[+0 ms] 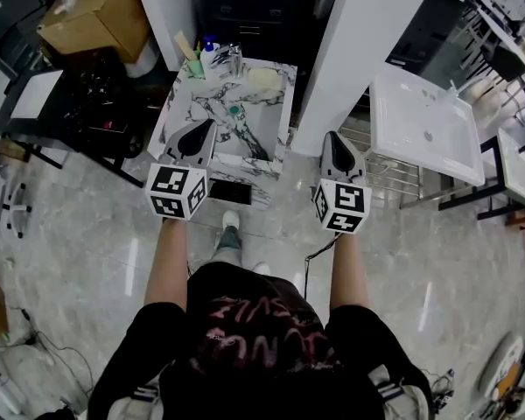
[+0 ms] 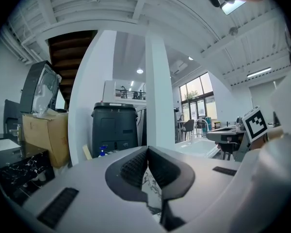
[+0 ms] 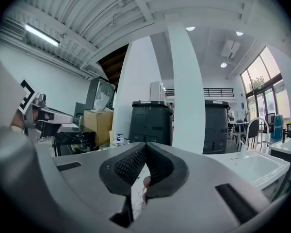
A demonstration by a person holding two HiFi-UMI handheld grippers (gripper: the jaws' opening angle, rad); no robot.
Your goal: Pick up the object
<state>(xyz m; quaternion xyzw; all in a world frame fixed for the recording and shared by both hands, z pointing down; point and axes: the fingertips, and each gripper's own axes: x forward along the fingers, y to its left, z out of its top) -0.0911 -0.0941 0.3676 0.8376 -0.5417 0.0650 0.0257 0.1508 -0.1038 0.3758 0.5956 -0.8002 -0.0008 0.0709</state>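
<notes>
Left gripper (image 1: 200, 129) clenched empty, right gripper (image 1: 334, 141) same; small green object (image 1: 234, 109) in marble sink (image 1: 281, 134), just beyond left gripper.

Obj: small green piece (image 1: 234, 109) (task names no item, so this is only the likeliest pick).
Look: roundish, teal-green; too small in head view for more detail.
Where: inside marble-pattern basin (image 1: 284, 125), approx. centre, a bit twd the back.
Pose: lies low on the basin floor, next to a dark vein or streak running fwd-right of it (can't tell which).
Nbrs: chrome faucet (image 1: 230, 59) & blue-cap bottle (image 1: 208, 49) behind it at the back rim, apart from it; pale yellow lump (image 1: 262, 79) back-right, apart.
</notes>
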